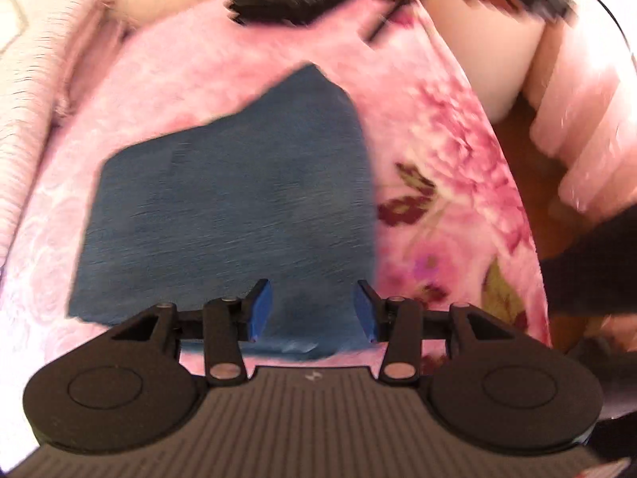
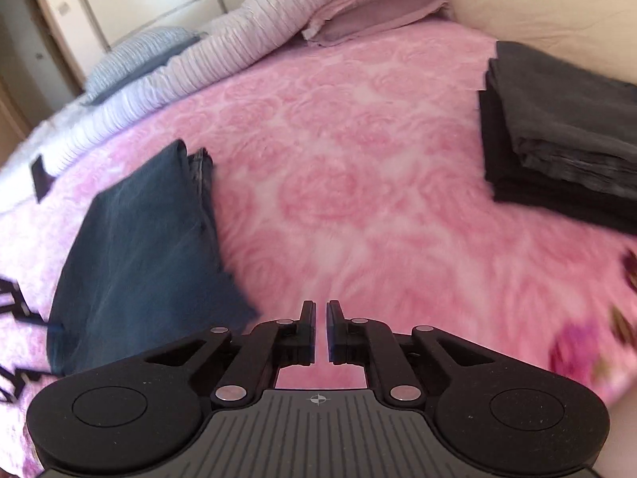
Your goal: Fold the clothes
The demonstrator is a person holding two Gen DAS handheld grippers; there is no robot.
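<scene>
Folded garment: one blue denim piece (image 2: 139,247), folded flat on the pink rose-patterned blanket (image 2: 358,183); in the right wrist view its long axis runs from the blanket's near edge away toward the striped bedding, folded layers showing at the far end.
Left gripper (image 1: 314,310): jaws apart, blue pads on either side of empty space above the garment's near edge; nothing pinched.
Right gripper (image 2: 321,330): a narrow gap between the jaws, nothing in it, over bare blanket just right of the garment.
Dark stack: one pile of folded black and grey clothes (image 2: 557,135) at the blanket's far right edge, well apart.
Bedding: striped quilt (image 2: 223,51) and folded pink linens (image 2: 378,4) along the far edge.
</scene>
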